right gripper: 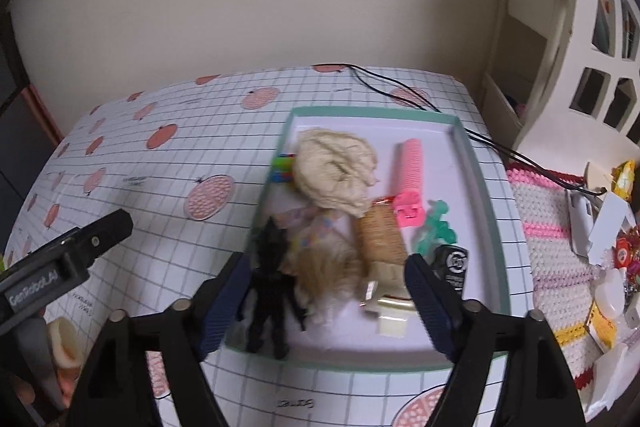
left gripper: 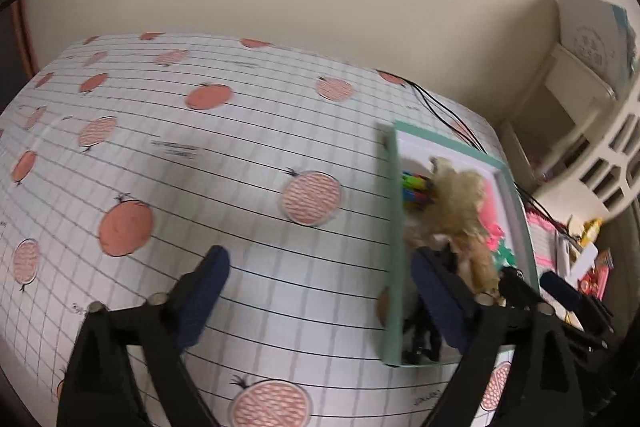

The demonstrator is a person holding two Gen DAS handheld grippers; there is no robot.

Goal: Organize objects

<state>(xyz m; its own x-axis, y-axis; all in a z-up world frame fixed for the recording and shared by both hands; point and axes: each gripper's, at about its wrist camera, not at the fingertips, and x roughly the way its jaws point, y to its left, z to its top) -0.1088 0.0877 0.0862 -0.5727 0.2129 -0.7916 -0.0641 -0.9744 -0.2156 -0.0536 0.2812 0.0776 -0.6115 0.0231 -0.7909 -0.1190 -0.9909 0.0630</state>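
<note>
Hovering wide open and empty, my left gripper (left gripper: 320, 291) and right gripper (right gripper: 324, 291) flank the mint-rimmed white cardboard tray (right gripper: 484, 187).

Tray (right gripper: 476, 163) on the tablecloth (right gripper: 160, 187); inside, figurine (right gripper: 270, 291) left, comb (right gripper: 410, 171) right, cloth bundle (right gripper: 334, 167) behind.

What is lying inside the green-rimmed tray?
In the tray: cream cloth, pink comb, black figure, blond doll hair, green clip. The cloth partly covers coloured markers.
</note>
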